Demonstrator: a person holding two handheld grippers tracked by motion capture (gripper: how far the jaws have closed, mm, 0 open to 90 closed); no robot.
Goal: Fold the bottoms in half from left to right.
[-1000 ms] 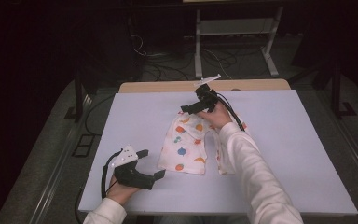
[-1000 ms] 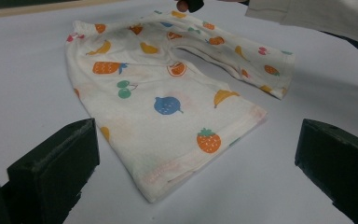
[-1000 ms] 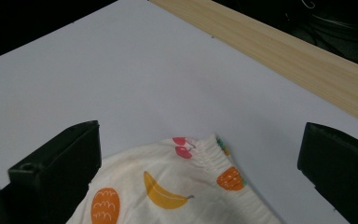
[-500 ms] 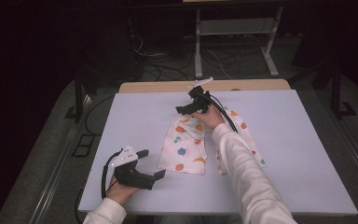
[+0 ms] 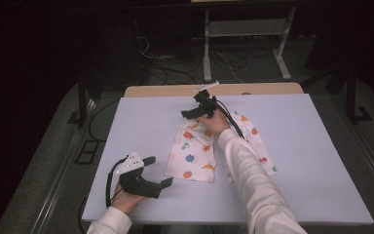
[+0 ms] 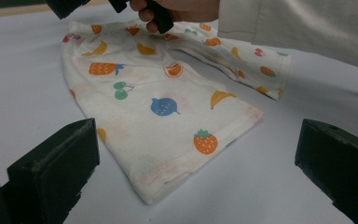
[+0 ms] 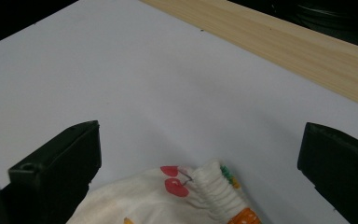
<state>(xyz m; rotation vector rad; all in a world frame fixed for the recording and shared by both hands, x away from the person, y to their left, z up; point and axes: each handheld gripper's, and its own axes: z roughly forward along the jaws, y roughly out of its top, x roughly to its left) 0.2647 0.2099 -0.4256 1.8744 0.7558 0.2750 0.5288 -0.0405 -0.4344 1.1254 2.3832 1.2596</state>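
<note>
Right claw (image 5: 189,114), held at the far middle of the desk (image 5: 302,146): jaws spread wide with nothing between them. In the right gripper view the gathered, elastic edge of the fruit-print cloth (image 7: 200,196) lies low between the two jaws, touched by neither; beyond it runs bare white desk surface and, at the far edge, a pale wooden strip (image 7: 284,42). The right hand (image 5: 213,122) grips the handle above the cloth's far end, and a black cable (image 5: 231,119) trails from the gripper back along the white sleeve (image 5: 253,180).

Left claw (image 5: 158,171), held near the front left of the desk: jaws likewise wide apart and empty. It rests just beside the cloth's near left corner, apart from it. In the left gripper view the cloth (image 6: 168,107) lies flat ahead of the jaws, its near hem turned toward the camera; prints of a strawberry, a blue fruit, cherries, bananas and a pineapple are legible. The other hand and its gripper appear at the top of that view, over the cloth's far edge.

Cloth (image 5: 195,156): white with coloured fruit motifs, spread on the middle of the desk; one part extends toward the near left, a second part toward the right, partly hidden beneath the right forearm.

Surroundings: dark floor with cables (image 5: 165,63) and a white frame (image 5: 248,29) behind the desk.
</note>
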